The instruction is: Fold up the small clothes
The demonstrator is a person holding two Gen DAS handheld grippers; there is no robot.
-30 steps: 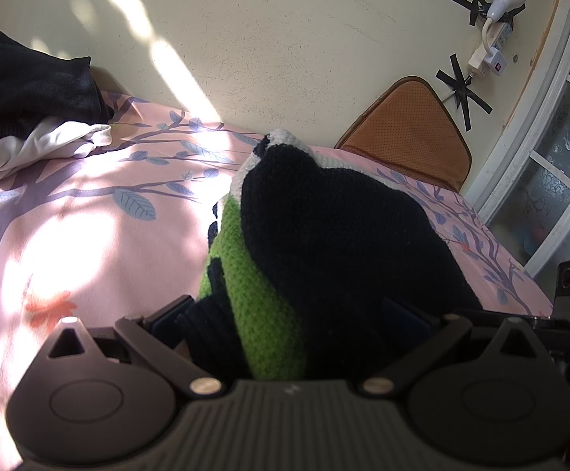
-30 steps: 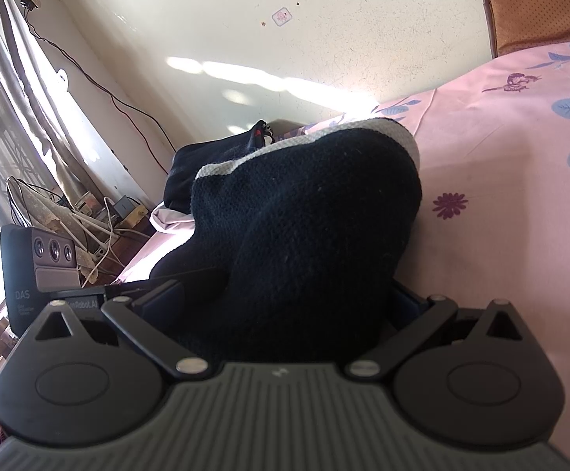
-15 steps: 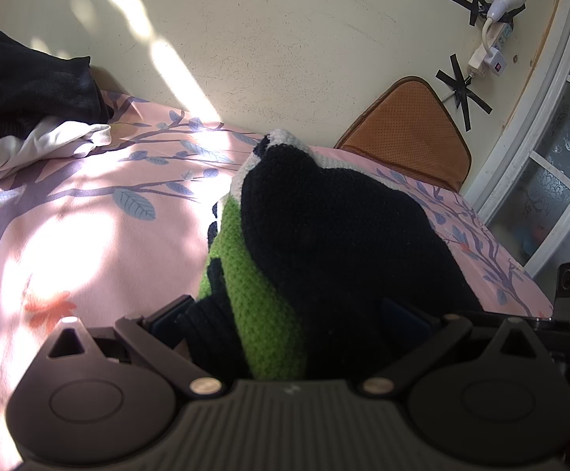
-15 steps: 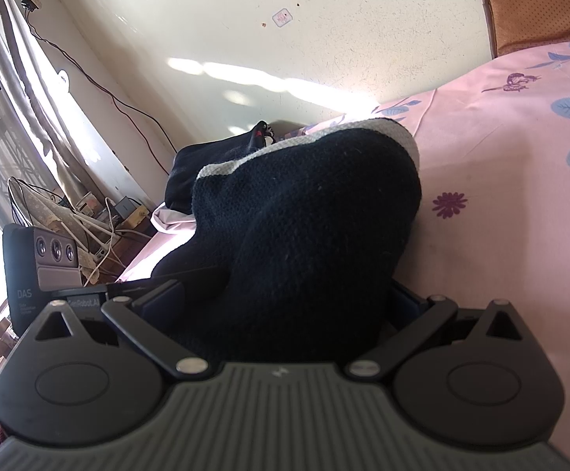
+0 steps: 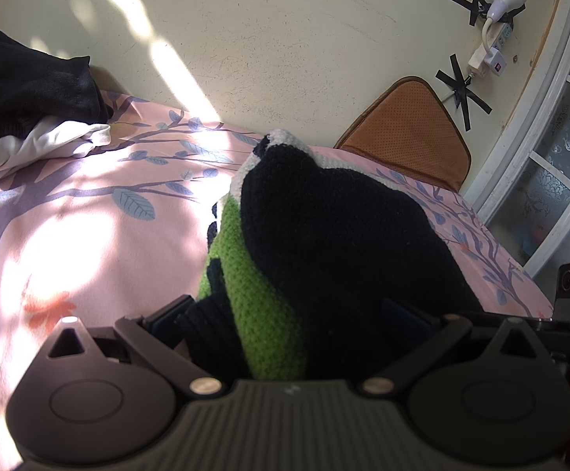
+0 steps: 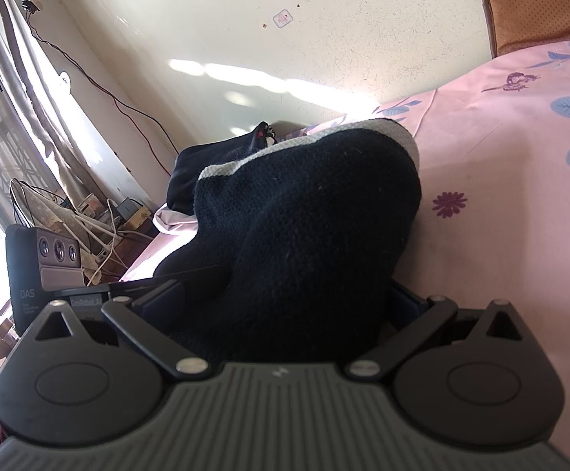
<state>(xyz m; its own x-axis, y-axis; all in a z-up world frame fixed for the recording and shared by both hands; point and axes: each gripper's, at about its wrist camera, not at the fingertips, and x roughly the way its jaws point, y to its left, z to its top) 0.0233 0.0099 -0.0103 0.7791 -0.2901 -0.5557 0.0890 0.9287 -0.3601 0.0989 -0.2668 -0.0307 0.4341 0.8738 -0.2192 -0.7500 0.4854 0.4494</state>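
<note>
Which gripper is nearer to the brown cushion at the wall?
Right, probably. The cushion stands on the right gripper's side; the left gripper holds the sweater further along the bed.

The knitted garment (image 5: 335, 235) I'm folding is mostly black, with a green band and a whitish edge; it lies bunched in a hump on the pink bedsheet (image 5: 88, 235).

Both wrist views look close along the knit garment (image 5: 335, 235) toward one wall (image 6: 324, 39).

Home bedroom, floral bedsheet (image 5: 88, 235), window (image 5: 551, 180)
</note>
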